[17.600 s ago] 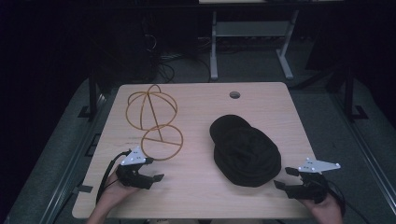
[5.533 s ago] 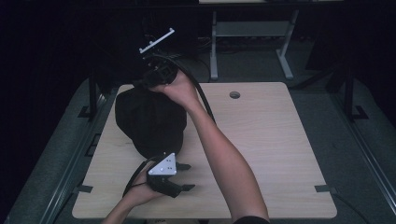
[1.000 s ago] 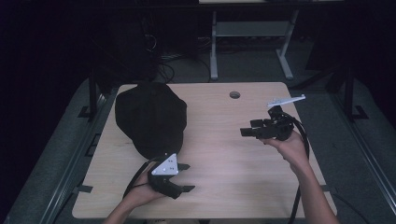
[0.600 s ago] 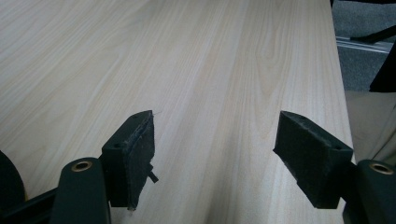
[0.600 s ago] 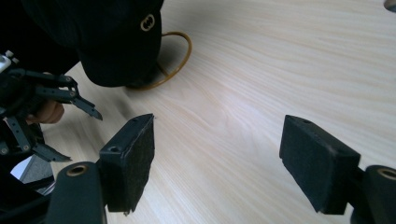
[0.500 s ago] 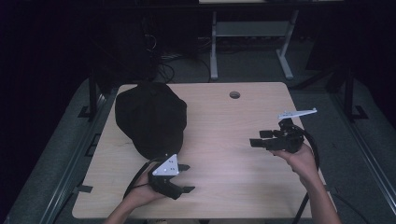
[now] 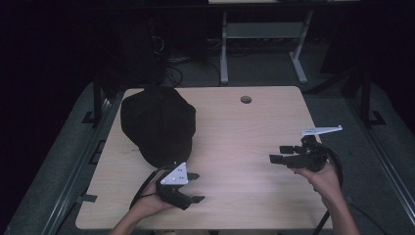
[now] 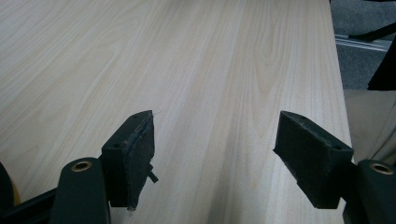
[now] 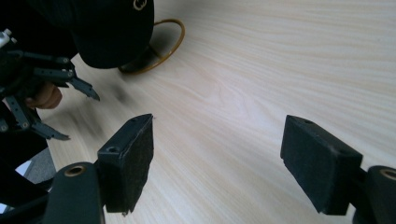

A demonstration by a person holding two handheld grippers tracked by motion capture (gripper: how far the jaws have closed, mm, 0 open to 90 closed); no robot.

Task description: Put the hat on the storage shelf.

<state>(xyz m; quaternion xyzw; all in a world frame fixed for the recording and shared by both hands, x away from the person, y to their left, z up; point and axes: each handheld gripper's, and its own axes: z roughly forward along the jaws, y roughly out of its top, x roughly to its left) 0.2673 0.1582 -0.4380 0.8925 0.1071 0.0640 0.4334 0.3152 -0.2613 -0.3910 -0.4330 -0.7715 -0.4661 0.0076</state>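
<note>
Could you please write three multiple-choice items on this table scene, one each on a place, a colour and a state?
1. Where on the light wooden table does the black cloth cap sit?
A. far left part
B. near right corner
C. centre of the near edge

2. What colour is the wire ring that shows under the cap's edge?
A. blue
B. golden yellow
C. white

3. How do the jaws of the right gripper stand?
A. shut on the cap
B. shut on nothing
C. wide apart, with nothing between them

Key: 1 A, the high view shows it at the far left; 2 B, the right gripper view shows its yellow curve; 3 C, bare wood shows between the jaws.
</note>
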